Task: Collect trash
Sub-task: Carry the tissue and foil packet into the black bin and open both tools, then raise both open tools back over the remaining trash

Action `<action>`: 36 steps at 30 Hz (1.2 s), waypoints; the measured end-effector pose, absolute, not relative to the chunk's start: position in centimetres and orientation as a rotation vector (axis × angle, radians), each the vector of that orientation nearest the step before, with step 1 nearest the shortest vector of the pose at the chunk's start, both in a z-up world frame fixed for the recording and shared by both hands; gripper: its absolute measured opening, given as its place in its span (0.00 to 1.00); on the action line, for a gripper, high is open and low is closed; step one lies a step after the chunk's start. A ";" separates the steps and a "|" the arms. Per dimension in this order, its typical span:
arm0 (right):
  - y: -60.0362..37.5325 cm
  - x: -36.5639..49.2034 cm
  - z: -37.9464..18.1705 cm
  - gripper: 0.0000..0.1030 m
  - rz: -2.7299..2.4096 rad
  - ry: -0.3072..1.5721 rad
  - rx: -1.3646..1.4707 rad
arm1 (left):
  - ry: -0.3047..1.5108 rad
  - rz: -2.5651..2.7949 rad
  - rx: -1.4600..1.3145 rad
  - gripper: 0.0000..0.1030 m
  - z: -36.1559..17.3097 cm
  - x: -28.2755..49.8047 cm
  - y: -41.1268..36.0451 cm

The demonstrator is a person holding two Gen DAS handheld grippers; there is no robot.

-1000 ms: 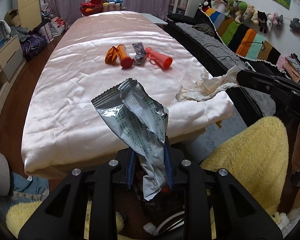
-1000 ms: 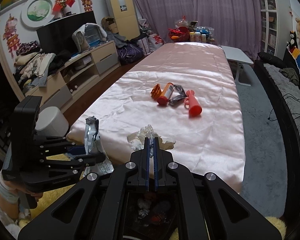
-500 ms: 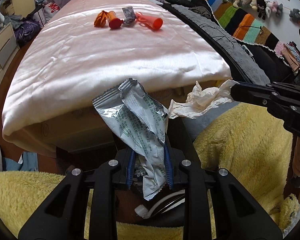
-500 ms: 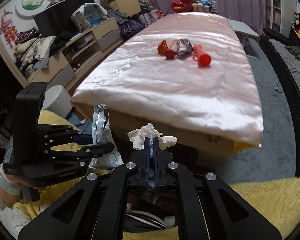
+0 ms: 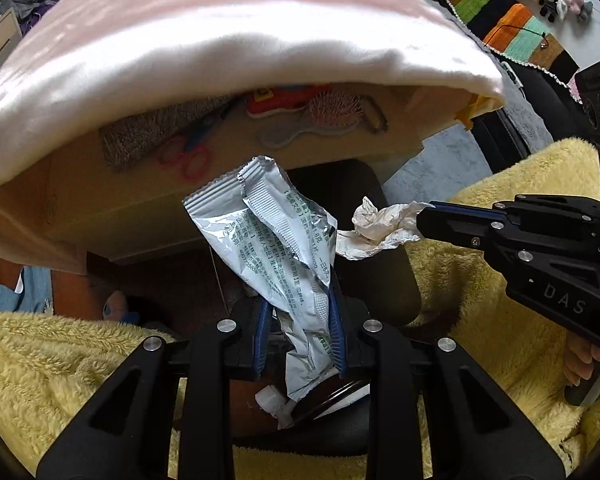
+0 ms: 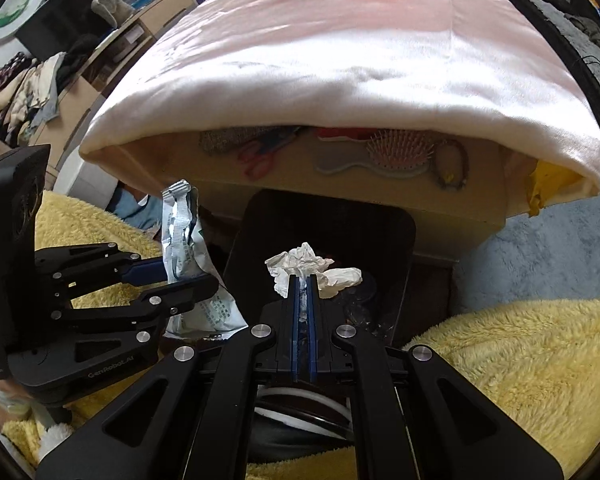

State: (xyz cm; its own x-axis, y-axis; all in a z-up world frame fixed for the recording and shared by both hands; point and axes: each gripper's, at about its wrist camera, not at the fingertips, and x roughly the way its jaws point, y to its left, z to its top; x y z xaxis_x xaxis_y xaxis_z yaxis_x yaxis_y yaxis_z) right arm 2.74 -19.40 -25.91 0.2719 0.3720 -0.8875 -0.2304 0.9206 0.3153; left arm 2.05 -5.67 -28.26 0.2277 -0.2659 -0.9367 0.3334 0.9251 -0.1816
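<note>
Both pieces of trash are lifted and poised above the black bin point(image 6: 404, 232) in front of the tabletop point(image 6: 340, 64) — the drop looks next. The left tool point(image 5: 298, 338) is nearly closed on a silver wrapper point(image 5: 268, 236); the right tool point(image 6: 303, 288) is pinched tight on a crumpled tissue point(image 6: 312, 266). Each needs to open directly over the bin's mouth — inside it, dim scraps show, though I cannot tell what they are

We see a crumpled silver foil wrapper point(image 5: 276, 256) printed with green text, standing upright at centre frame, its lower end pinched. Just right of it, a wadded white tissue point(image 5: 380, 232) sticks out sideways, above a black bin point(image 6: 400, 236).
</note>
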 end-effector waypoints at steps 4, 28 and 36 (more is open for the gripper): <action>-19.2 3.4 -27.0 0.05 0.399 1.260 0.152 | 1.314 -0.410 0.082 0.23 -30.1 2.3 -6.1; -20.8 5.1 -26.1 0.86 0.285 1.218 0.143 | 1.262 -0.388 0.100 0.85 -28.4 2.3 -5.5; -22.5 6.0 -22.7 0.94 0.283 1.153 0.158 | 1.172 -0.351 0.059 0.92 -23.9 3.1 -3.2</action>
State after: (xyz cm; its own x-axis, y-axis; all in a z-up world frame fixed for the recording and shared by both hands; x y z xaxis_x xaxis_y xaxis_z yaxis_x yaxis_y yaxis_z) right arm 5.99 -22.48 -22.71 0.3752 0.3009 -0.8767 -0.1391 0.9534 0.2677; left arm 3.12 -3.21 -23.85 0.3405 -0.2394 -0.9093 0.3004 0.9441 -0.1361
